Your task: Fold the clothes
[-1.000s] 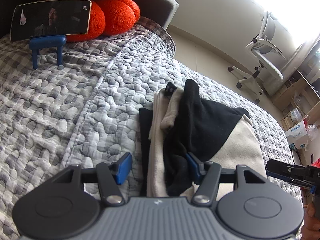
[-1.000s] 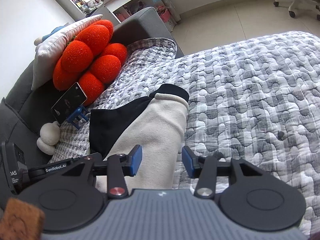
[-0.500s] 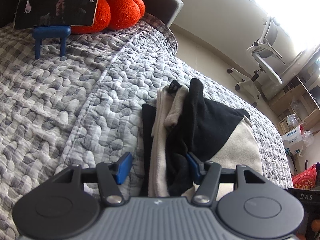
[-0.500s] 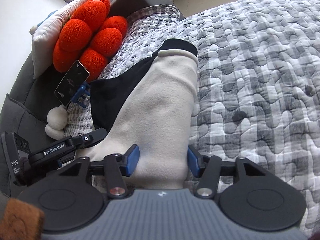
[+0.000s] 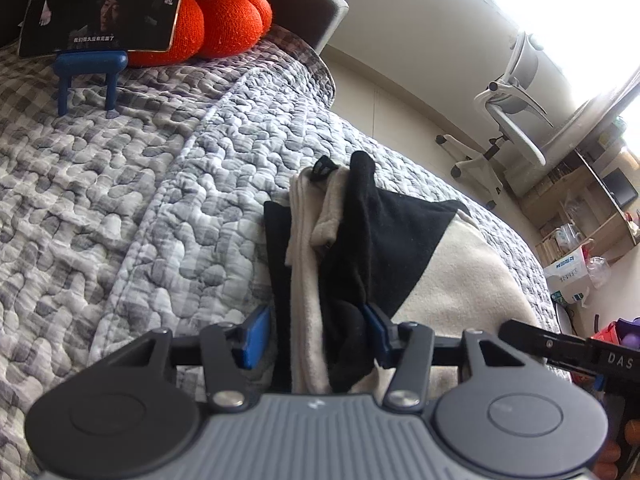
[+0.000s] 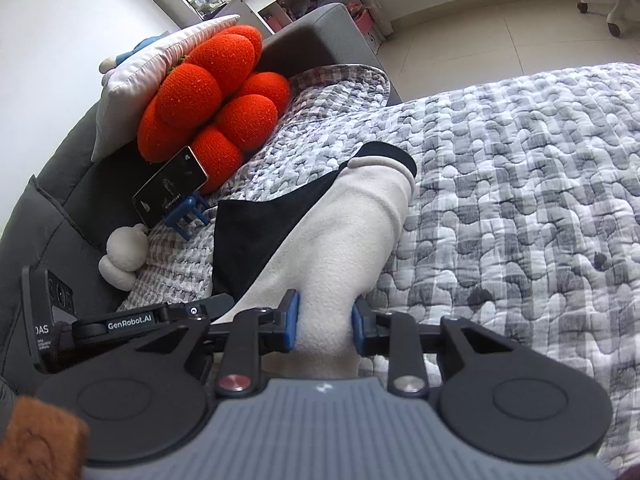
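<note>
A black and cream garment [image 5: 452, 280] lies bunched on the grey quilted bed [image 5: 100, 200]. My left gripper [image 5: 316, 336] straddles its rumpled near edge, where black and cream layers stack. Its jaws are closing; the right pad touches black cloth and the left pad sits just beside the black edge. In the right wrist view the garment's cream part [image 6: 352, 232] runs away from me. My right gripper [image 6: 324, 324] is closing on it, and the cloth looks pinched narrow between the blue pads. Each gripper's arm shows at the edge of the other's view.
A phone on a blue stand [image 5: 100, 20] leans against an orange cushion [image 5: 224, 12] at the head of the bed. A white plush [image 6: 124, 256] lies by the grey headboard. An office chair [image 5: 516, 96] and shelves stand on the floor beyond the bed.
My right gripper slid forward over the cream cloth and its jaws narrowed onto it. The left jaws came in a little around the bunched edge.
</note>
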`<action>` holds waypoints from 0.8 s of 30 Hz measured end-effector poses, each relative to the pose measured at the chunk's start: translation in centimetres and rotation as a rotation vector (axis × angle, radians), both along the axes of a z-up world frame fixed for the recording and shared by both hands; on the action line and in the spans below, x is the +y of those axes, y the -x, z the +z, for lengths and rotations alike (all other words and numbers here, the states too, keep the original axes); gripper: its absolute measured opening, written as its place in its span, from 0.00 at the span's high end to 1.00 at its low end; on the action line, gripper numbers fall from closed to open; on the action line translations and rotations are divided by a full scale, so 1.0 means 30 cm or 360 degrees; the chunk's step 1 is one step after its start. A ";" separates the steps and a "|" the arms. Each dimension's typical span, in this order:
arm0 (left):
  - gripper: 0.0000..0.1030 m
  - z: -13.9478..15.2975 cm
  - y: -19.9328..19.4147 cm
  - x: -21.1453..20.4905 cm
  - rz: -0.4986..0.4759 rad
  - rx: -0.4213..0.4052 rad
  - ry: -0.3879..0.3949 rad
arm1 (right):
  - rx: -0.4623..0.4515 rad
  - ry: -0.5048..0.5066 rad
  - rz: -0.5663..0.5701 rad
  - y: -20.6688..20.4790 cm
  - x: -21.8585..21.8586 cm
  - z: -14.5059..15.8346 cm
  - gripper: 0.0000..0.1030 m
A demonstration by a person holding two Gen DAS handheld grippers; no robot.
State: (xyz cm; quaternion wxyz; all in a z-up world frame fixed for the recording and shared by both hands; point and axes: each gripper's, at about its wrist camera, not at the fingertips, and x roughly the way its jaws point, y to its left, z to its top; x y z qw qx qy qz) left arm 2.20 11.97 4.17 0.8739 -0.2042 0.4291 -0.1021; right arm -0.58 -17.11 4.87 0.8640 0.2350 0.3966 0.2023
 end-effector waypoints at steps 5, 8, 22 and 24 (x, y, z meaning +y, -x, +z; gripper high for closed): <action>0.49 0.002 0.002 -0.031 -0.0047 0.0009 -0.0017 | 0.0013 0.0141 -0.0015 -0.015 0.006 -0.021 0.72; 0.49 0.002 -0.004 -0.027 -0.0039 0.0020 -0.0011 | -0.0002 0.0310 0.0020 -0.012 0.054 -0.030 0.70; 0.48 -0.007 -0.013 0.037 0.0035 0.0072 0.0178 | -0.0585 0.1048 0.0080 0.094 0.247 0.042 0.55; 0.47 -0.006 -0.012 0.034 0.0018 0.0074 0.0183 | -0.0606 0.1097 -0.0048 0.081 0.225 0.052 0.53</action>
